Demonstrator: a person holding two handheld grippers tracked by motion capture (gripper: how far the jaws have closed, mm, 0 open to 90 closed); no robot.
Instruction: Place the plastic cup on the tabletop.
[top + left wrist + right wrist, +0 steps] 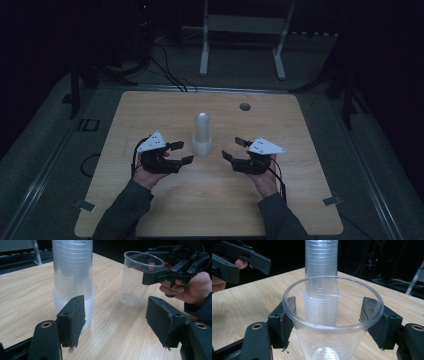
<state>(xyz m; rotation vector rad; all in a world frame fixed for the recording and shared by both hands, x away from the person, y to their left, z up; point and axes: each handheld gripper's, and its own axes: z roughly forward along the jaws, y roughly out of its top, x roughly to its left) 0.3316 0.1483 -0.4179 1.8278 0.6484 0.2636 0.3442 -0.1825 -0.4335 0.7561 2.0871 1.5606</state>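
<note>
A tall stack of clear plastic cups stands upside down at the middle of the wooden table; it also rises in the left gripper view and behind the held cup. My right gripper is right of the stack, shut on a single clear cup held upright, pads pressing its sides just under the rim. That cup has its base at or just above the tabletop. Left of the stack, my left gripper is open with nothing between its pads.
A round hole sits in the table near its far edge. A white metal frame and cables lie on the dark floor beyond. Bare wood stretches in front of both hands.
</note>
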